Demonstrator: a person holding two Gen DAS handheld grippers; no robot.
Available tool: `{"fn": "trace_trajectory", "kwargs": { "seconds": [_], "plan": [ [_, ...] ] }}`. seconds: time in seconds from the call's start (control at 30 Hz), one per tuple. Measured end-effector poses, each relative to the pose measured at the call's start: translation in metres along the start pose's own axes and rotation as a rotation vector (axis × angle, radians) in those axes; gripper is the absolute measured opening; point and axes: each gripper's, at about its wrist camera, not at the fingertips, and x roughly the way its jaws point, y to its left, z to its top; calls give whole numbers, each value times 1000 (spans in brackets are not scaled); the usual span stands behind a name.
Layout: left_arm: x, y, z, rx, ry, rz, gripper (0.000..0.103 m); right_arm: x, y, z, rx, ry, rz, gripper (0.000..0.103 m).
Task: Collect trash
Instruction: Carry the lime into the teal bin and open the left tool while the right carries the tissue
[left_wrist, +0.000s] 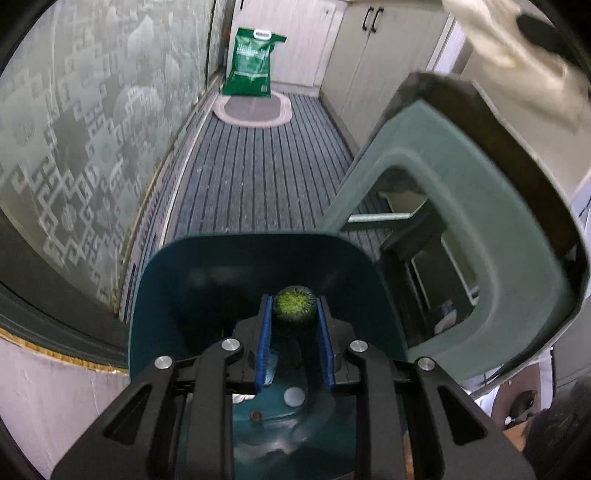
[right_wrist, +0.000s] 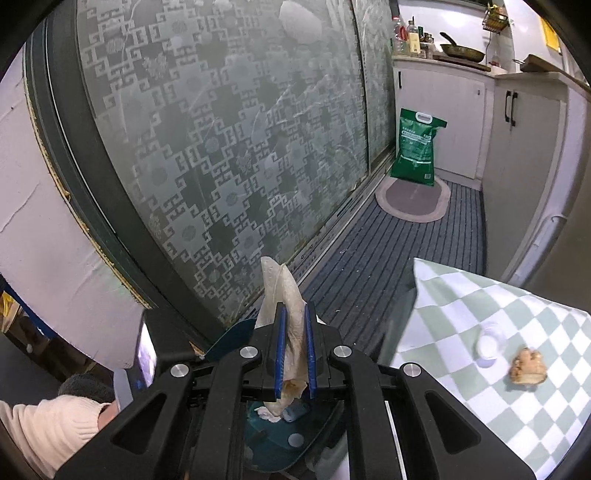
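Your left gripper (left_wrist: 294, 314) has a small round green piece of trash (left_wrist: 294, 308) pinched between its blue pads (left_wrist: 265, 343): dark green rind at the sides, paler yellow-green ribbed face toward the camera, looks like a cut vegetable or melon end. Jaws are closed most of the way, both pads touching it. It sits over the teal dustpan-like bin (left_wrist: 207, 295), which already has a bit of crumpled white scrap and a white disc at the bottom. To the right a grey-green swing lid (left_wrist: 491, 236) stands tilted up. Your right gripper (right_wrist: 294, 317) is clamped on a pale beige peel or husk (right_wrist: 282, 291), thin and curved, with a pointed tip sticking up past the fingertips and the lower end hanging out behind the pads. Jaws nearly closed, only the peel's thickness between them. It's above the same teal bin (right_wrist: 229, 334), beside the frosted patterned glass door (right_wrist: 229, 147). On the right, a green-and-white checked tablecloth (right_wrist: 517, 406) carries a knobbly tan lump (right_wrist: 528, 367) and a small white cap (right_wrist: 487, 347), near each other but not touching. A green bag (right_wrist: 417, 151) stands at the far end of the striped floor mat (right_wrist: 406, 251).
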Motion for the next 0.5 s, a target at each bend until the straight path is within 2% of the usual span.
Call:
{"fn": "trace_trajectory", "kwargs": {
  "seconds": [0.5],
  "plan": [
    [35, 17, -31, -5, 154, -5, 26, 38, 18, 2, 18, 76, 12, 10]
  ]
}}
